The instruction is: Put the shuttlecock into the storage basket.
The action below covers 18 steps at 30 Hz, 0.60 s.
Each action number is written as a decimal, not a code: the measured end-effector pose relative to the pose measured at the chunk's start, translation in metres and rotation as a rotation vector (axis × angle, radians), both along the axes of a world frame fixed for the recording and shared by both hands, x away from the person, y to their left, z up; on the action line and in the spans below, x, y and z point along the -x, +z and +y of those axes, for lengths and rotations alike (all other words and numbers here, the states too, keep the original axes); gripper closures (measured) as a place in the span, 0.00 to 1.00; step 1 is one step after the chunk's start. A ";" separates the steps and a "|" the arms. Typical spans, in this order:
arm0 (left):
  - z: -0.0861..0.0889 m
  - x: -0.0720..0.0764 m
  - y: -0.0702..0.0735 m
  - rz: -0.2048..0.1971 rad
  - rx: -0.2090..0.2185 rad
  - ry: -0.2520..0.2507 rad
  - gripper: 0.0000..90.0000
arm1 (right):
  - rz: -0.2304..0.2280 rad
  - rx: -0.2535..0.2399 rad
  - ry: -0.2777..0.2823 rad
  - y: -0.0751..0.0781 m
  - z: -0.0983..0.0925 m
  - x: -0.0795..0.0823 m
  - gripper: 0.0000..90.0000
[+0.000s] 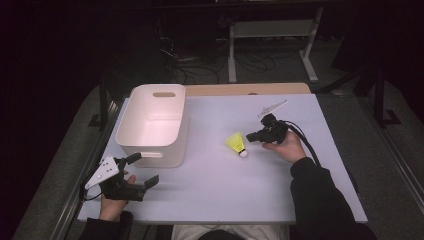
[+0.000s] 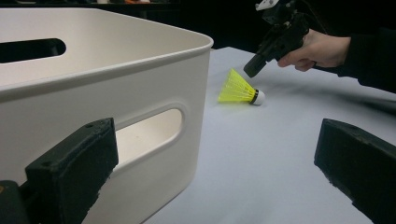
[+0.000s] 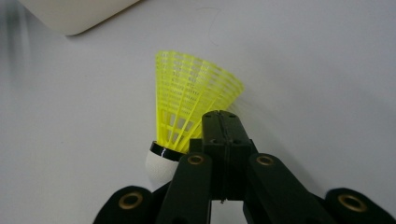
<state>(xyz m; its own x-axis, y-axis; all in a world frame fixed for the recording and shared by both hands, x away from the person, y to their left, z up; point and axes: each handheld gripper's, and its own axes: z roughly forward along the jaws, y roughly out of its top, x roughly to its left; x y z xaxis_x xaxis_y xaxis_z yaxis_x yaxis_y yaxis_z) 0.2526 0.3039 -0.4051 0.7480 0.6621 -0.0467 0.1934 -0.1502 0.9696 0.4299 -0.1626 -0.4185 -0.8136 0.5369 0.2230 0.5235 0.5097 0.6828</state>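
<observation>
While its fingers (image 3: 224, 135) press together, the right gripper (image 1: 256, 135) hovers just beside the shuttlecock (image 1: 237, 143).

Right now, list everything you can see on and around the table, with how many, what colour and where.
shuttlecock: one, yellow skirt with a white cork, lying on its side mid-table, right of the bin
bin: one, white, with handle slots, on the left half of the table, nothing seen inside
table: one, white top, with a wooden strip along its far edge
frame: one, white metal, on the floor beyond the table, cables beside it
left gripper: one, black with a grey plate, near left corner by the bin, fingers wide apart, holding nothing
right gripper: one, black, just right of the shuttlecock, fingers pressed together, holding nothing
hands: two, dark sleeves, coming in from the near edge
</observation>
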 end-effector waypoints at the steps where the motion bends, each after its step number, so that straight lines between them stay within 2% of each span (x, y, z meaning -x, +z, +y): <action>1: 0.000 0.000 0.000 0.000 0.000 0.000 0.00 | -0.001 0.001 -0.004 0.001 0.000 0.001 0.98; 6: 0.000 0.000 0.000 0.000 0.000 0.000 0.00 | -0.007 0.001 -0.005 0.005 -0.002 0.003 0.96; 11: 0.000 0.000 0.000 0.000 0.000 0.000 0.00 | -0.010 0.015 -0.004 0.011 -0.001 0.008 0.89; 18: 0.000 0.000 0.000 0.000 0.000 -0.001 0.00 | -0.019 0.014 -0.042 0.018 -0.002 0.012 0.68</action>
<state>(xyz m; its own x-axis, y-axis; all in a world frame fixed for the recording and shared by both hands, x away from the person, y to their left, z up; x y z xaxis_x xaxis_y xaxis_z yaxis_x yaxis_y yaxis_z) 0.2523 0.3040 -0.4051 0.7487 0.6613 -0.0468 0.1931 -0.1500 0.9696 0.4175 -0.1645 -0.4006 -0.7944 0.5736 0.1999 0.5315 0.4972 0.6858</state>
